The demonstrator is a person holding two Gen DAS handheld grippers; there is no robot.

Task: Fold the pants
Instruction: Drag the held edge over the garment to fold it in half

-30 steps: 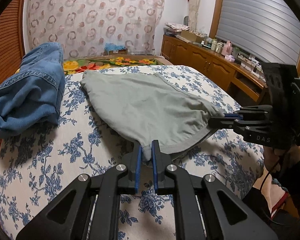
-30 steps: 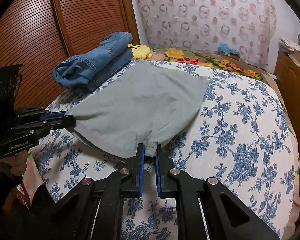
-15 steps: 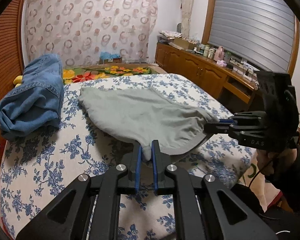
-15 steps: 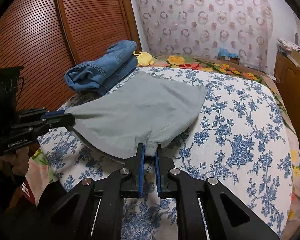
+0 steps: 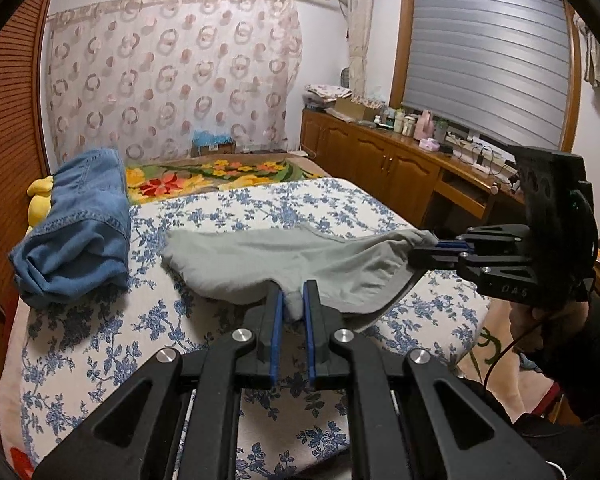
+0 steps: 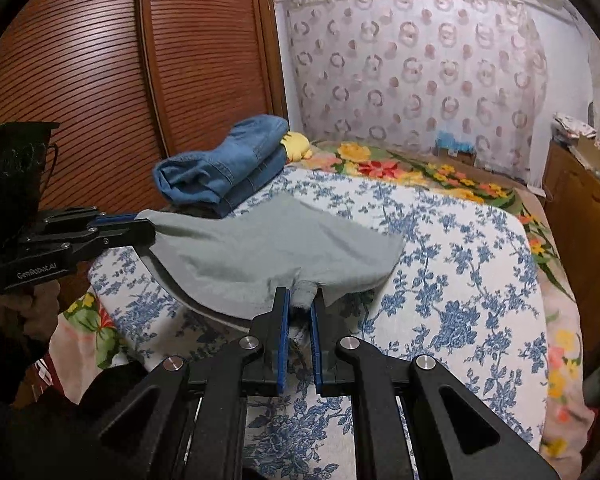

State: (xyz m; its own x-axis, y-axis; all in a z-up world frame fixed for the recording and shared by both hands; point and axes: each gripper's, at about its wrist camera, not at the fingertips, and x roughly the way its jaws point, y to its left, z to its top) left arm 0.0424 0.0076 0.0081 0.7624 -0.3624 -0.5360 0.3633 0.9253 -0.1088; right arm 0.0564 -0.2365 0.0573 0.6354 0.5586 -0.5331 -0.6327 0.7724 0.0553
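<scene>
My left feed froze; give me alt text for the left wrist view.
The left gripper and right gripper each pinch the near edge of grey pants, lifting it off a floral bed. Folded jeans lie left.

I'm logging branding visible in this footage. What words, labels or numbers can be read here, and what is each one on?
"GenRobot.AI": on the side of the left gripper, seen from the right wrist view.
"DAS": on the body of the right gripper, seen from the left wrist view.
Bottles and boxes on the wooden counter: any labels are too small to read.
Folded jeans and grey pants: no readable text.
</scene>
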